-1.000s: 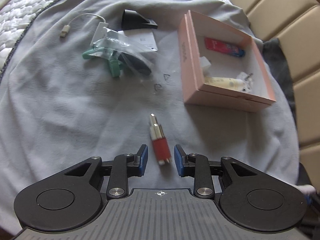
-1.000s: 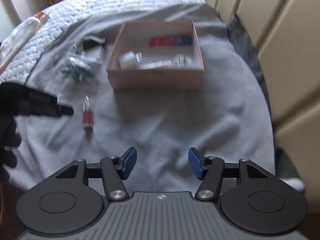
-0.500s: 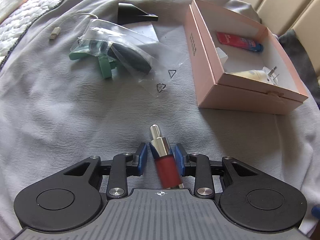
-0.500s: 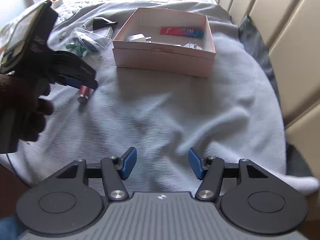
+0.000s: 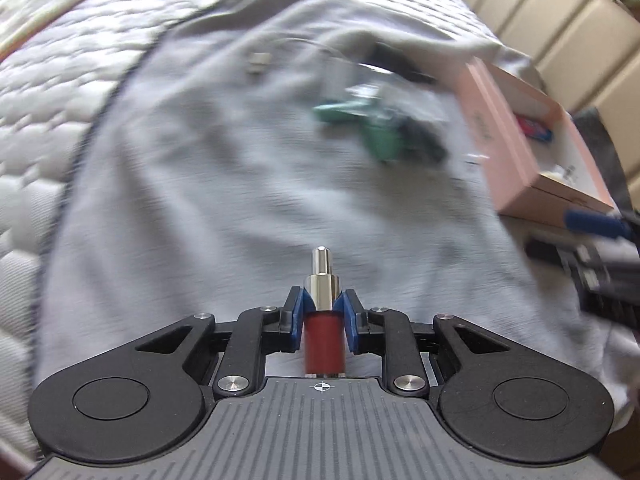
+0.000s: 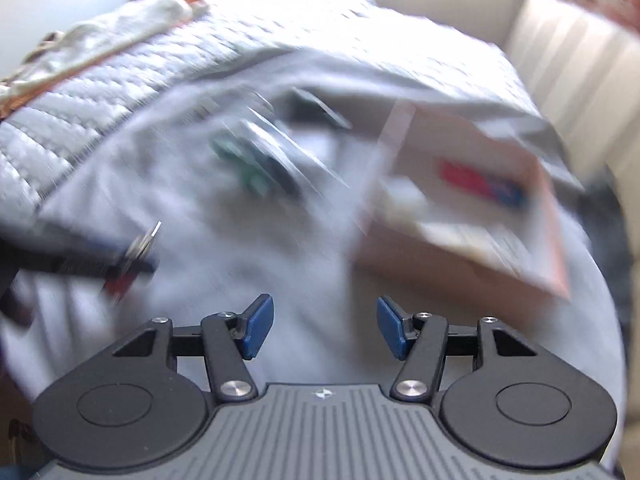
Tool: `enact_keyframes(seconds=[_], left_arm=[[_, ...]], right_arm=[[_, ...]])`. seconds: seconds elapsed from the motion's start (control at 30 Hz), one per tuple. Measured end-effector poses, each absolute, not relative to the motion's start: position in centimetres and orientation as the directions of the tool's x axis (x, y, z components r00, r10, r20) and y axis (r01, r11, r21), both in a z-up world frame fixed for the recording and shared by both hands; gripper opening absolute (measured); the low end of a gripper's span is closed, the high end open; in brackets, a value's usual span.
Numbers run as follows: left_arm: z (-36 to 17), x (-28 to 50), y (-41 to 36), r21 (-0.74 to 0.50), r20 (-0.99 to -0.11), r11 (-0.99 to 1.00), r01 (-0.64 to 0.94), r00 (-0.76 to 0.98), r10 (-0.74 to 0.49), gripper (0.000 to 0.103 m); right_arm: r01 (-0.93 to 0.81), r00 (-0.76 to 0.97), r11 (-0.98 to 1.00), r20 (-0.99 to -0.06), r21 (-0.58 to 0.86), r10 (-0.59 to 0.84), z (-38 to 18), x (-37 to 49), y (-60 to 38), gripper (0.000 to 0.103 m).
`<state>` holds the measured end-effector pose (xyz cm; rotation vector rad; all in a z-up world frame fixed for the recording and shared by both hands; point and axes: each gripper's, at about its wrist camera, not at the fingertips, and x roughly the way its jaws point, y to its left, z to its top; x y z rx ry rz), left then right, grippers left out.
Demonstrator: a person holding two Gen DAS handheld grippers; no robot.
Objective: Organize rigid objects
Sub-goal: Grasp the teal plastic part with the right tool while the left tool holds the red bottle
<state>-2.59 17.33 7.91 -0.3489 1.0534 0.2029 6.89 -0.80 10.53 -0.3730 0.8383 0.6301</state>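
Note:
My left gripper [image 5: 323, 314] is shut on a red plug with a silver metal tip [image 5: 322, 276] and holds it above the grey sheet; the tip points forward. The same gripper with the plug [image 6: 132, 258] shows blurred at the left of the right wrist view. My right gripper [image 6: 325, 330] is open and empty over the sheet, near the front of the pink open box [image 6: 452, 268]. The box [image 5: 520, 160] holds a red-and-blue item [image 6: 480, 180] and white pieces. My right gripper [image 5: 596, 228] shows at the right edge of the left wrist view.
A clear bag with green and black items [image 5: 380, 132] lies on the sheet left of the box, with a small cable plug [image 5: 258, 62] and a black item [image 6: 316, 110] behind it. A quilted mattress [image 5: 48, 100] lies to the left, a padded headboard [image 5: 560, 20] to the right.
My left gripper has lifted the red plug off the sheet and swung left. My right gripper has moved closer to the box; both views are blurred by motion.

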Motion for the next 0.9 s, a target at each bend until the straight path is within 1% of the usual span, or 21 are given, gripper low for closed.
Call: enact_keyframes(seconds=[0.1, 0.13, 0.2, 0.23, 0.3, 0.4, 0.43, 0.47, 0.53, 0.57, 0.6, 0.67, 0.73, 0.9], left_arm=[[8.5, -4.7, 20.4, -0.200, -0.874, 0.906, -0.373, 0.487, 0.008, 0.024], [8.5, -5.2, 21.1, -0.215, -0.871, 0.899, -0.383, 0.492, 0.001, 0.024], [8.5, -6.1, 22.2, -0.250, -0.866, 0.883, -0.397, 0.500, -0.020, 0.024], [8.4, -6.5, 22.6, -0.264, -0.864, 0.877, -0.401, 0.502, -0.031, 0.024], [8.2, -6.9, 23.1, -0.279, -0.865, 0.874, -0.399, 0.500, -0.048, 0.024], [8.0, -7.5, 23.5, -0.283, -0.866, 0.881, -0.379, 0.496, -0.064, 0.024], [7.9, -7.6, 23.5, -0.282, -0.866, 0.882, -0.377, 0.495, -0.065, 0.024], [7.8, -7.7, 23.5, -0.281, -0.868, 0.882, -0.379, 0.493, -0.065, 0.024], [7.7, -8.0, 23.4, -0.283, -0.870, 0.876, -0.391, 0.488, -0.063, 0.024], [7.7, -8.0, 23.2, -0.290, -0.870, 0.872, -0.395, 0.487, -0.068, 0.024], [7.7, -8.0, 23.0, -0.297, -0.870, 0.869, -0.395, 0.488, -0.076, 0.024], [7.8, -7.7, 22.2, -0.307, -0.868, 0.870, -0.386, 0.488, -0.090, 0.024], [8.0, -7.3, 21.2, -0.315, -0.868, 0.874, -0.371, 0.485, -0.107, 0.024], [8.1, -5.9, 18.1, -0.320, -0.872, 0.887, -0.332, 0.470, -0.139, 0.024]], right_arm=[[-0.645, 0.491, 0.764, -0.783, -0.031, 0.382, 9.7, 9.3, 4.4, 0.056], [-0.635, 0.475, 0.773, -0.788, 0.001, 0.392, 9.2, 10.4, 5.9, 0.053], [-0.606, 0.466, 0.795, -0.793, 0.037, 0.392, 8.2, 11.9, 8.1, 0.043], [-0.597, 0.473, 0.802, -0.795, 0.027, 0.379, 7.5, 12.5, 9.2, 0.043], [-0.580, 0.527, 0.813, -0.783, -0.046, 0.331, 6.3, 13.1, 11.0, 0.042], [-0.597, 0.578, 0.791, -0.755, -0.132, 0.310, 5.0, 13.7, 12.9, 0.042], [-0.609, 0.577, 0.778, -0.759, -0.154, 0.302, 4.6, 13.8, 13.3, 0.041], [-0.614, 0.575, 0.771, -0.764, -0.168, 0.292, 4.2, 13.7, 13.5, 0.036], [-0.618, 0.585, 0.759, -0.765, -0.204, 0.270, 3.7, 13.2, 13.3, 0.027], [-0.624, 0.587, 0.751, -0.764, -0.217, 0.268, 3.8, 12.7, 13.1, 0.017], [-0.641, 0.570, 0.741, -0.771, -0.201, 0.284, 4.3, 12.0, 12.5, 0.015], [-0.679, 0.510, 0.722, -0.794, -0.136, 0.330, 5.2, 10.4, 11.0, 0.011], [-0.718, 0.453, 0.690, -0.815, -0.094, 0.360, 5.9, 7.7, 9.2, 0.011], [-0.754, 0.359, 0.654, -0.867, -0.051, 0.347, 6.7, 1.8, 2.8, 0.011]])
